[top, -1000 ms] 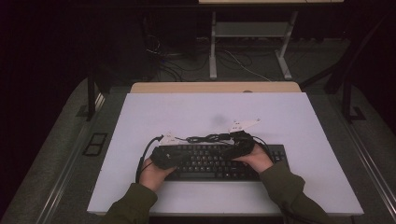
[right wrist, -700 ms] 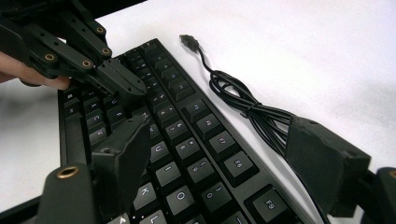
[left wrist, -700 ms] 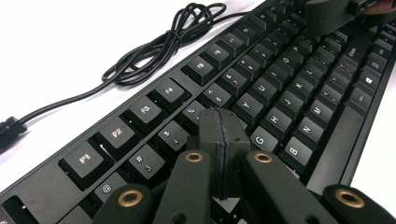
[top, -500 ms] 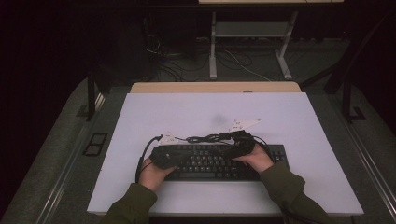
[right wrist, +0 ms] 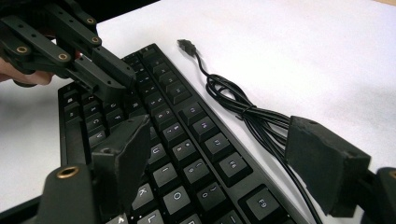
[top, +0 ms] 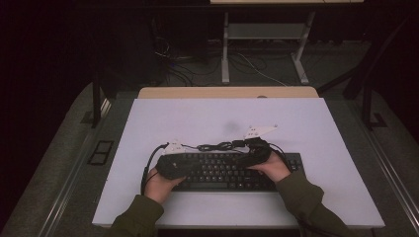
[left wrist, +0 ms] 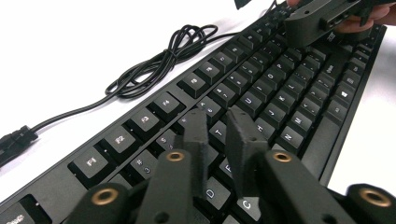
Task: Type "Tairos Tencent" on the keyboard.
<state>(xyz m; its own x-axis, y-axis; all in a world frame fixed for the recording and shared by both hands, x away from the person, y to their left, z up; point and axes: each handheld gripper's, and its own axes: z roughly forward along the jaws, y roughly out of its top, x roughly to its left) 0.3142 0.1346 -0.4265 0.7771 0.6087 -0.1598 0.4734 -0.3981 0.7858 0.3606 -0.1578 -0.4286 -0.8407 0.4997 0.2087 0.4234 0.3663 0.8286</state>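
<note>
Keyboard (top: 232, 170) lies long axis parallel to the table's (top: 148, 123) near edge, right of centre; left gripper (left wrist: 218, 126), jaws a narrow gap apart and just opening with nothing between, hovers over its left keys; right gripper (right wrist: 219, 149), jaws wide and empty, straddles the right half.

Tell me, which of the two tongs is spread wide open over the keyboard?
The right tongs: their pads stand far apart above the keyboard, near its bundled cable. The left tongs leave a narrow gap, nothing between them.
</note>
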